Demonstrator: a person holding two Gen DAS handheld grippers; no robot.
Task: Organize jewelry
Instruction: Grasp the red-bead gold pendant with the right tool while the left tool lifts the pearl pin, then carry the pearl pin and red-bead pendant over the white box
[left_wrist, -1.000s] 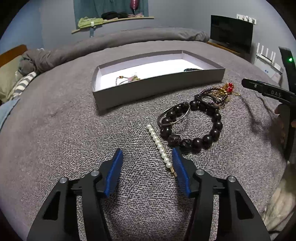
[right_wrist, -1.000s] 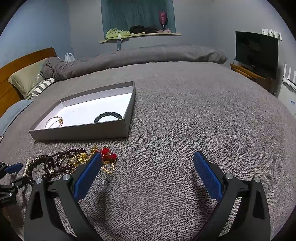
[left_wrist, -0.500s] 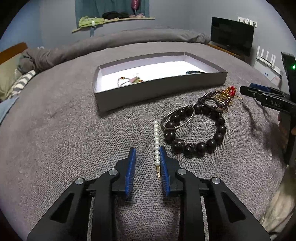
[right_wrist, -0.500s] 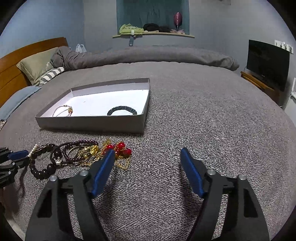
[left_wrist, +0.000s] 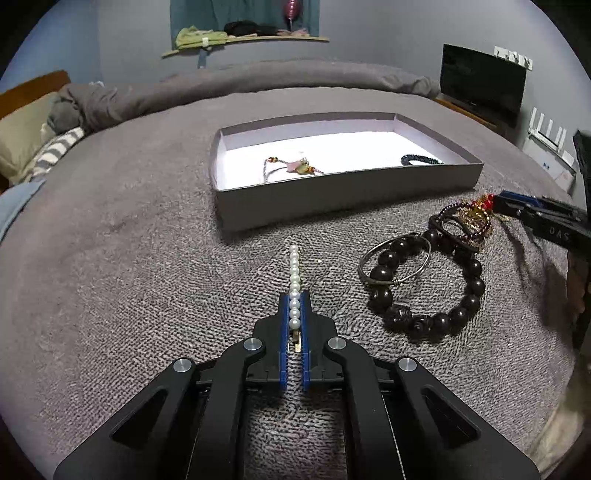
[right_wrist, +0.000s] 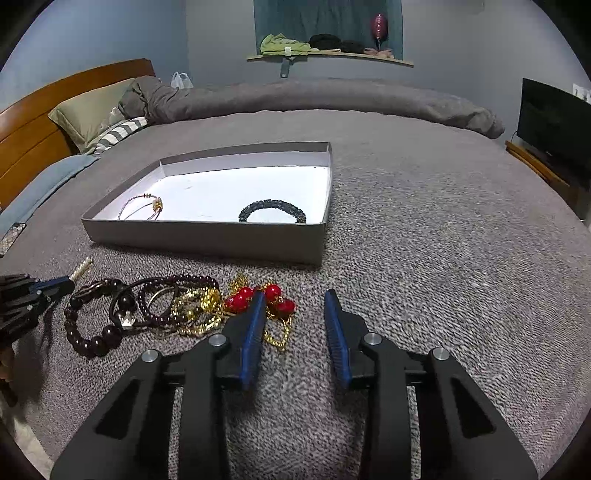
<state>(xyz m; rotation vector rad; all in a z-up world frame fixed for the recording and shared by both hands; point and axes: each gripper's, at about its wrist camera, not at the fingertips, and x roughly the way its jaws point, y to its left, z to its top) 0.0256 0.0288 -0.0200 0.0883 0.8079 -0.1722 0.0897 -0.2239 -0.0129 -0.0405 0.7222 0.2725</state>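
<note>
- Grey knitted bedspread (left_wrist: 110, 277) covers the bed and bears everything; a shallow grey box (left_wrist: 347, 192) with a white floor sits on it, beyond the loose jewelry.
- Inside the box lie a thin chain bracelet (left_wrist: 291, 168) with small charms near its left end and a dark braided bracelet (right_wrist: 272, 210) toward its right end, well apart from each other.
- On the bedspread in front of the box, a big dark bead bracelet (left_wrist: 428, 288) lies with a thin metal bangle (left_wrist: 395, 260) overlapping its left side.
- Just beyond these sits a tangle: a purple bead strand (right_wrist: 173, 299), a gold chain (right_wrist: 199, 310) and red beads (right_wrist: 258, 297), all touching.
- Open bedspread stretches wide to the right of the box and the tangle, and to the left of the pearl piece.
- Left gripper (left_wrist: 294, 314) has its blue pads pressed onto the near end of the pearl hair clip (left_wrist: 294, 284), which lies straight on the bedspread pointing toward the box wall; its far end sticks out past the fingertips.
- Right gripper (right_wrist: 295, 317) is closing, its pads still apart; the red beads and a loop of gold chain lie at its left pad, and whether they touch I cannot tell.
</note>
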